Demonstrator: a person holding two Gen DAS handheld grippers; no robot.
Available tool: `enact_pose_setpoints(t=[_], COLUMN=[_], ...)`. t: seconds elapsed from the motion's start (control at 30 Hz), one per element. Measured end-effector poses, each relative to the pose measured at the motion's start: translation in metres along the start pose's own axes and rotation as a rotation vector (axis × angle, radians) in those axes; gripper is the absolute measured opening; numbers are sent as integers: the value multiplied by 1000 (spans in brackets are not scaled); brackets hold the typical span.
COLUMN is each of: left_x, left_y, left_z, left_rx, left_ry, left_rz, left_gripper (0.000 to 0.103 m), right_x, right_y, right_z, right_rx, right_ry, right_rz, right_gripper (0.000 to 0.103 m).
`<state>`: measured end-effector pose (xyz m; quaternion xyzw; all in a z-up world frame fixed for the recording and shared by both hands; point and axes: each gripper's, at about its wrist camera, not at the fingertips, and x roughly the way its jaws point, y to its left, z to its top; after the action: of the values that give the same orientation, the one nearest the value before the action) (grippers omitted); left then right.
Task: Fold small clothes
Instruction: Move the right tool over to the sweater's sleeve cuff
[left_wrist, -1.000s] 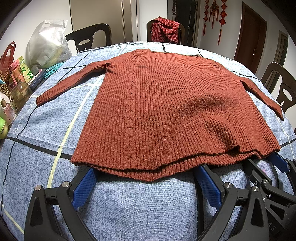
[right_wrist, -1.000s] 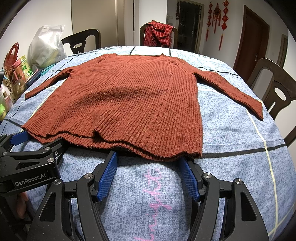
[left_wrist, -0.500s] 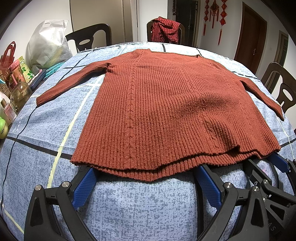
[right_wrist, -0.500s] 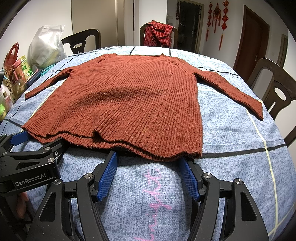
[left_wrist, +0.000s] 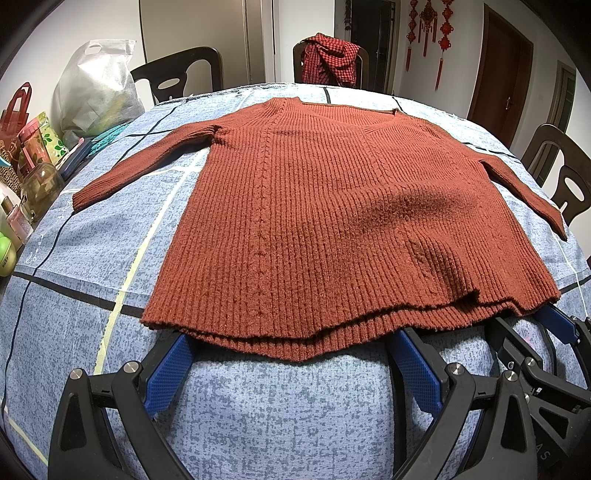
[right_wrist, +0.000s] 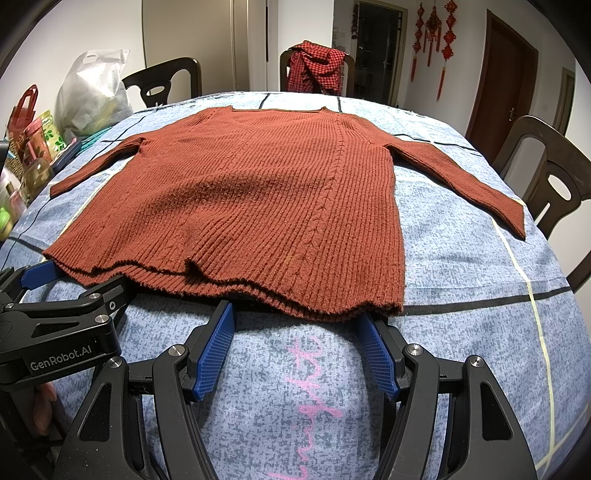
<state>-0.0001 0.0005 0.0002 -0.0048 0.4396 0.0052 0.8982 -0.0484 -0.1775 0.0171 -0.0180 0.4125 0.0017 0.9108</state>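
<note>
Left wrist view: sweater (left_wrist: 325, 221) hem lying across 2 spread jaws.
Both grippers resting open; risk: jaws catching only 1 knit layer, dragging sweater askew.

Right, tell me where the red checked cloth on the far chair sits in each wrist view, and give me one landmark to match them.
Left wrist view: the red checked cloth hangs on the far chair, top centre, slightly right of the middle.
Right wrist view: the red checked cloth is top centre, near the middle.
Shared landmark: the sweater lies flat on the table, its neckline pointing toward that chair.
</note>
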Motion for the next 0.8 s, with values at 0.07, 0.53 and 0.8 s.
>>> enact_pose_setpoints(t=[0.07, 0.53, 0.8], left_x=[0, -7, -28], left_y=[0, 8, 45], left_z=[0, 0, 12], left_rx=[0, 57, -18], left_ry=[0, 25, -25], left_rz=[0, -96, -121], left_gripper=[101, 101, 101], right_x=[1, 2, -39], right_y=[0, 0, 27], right_z=[-1, 4, 30], right_rx=[0, -59, -229], right_ry=[0, 39, -124], right_rz=[0, 36, 115], right_gripper=[67, 67, 67])
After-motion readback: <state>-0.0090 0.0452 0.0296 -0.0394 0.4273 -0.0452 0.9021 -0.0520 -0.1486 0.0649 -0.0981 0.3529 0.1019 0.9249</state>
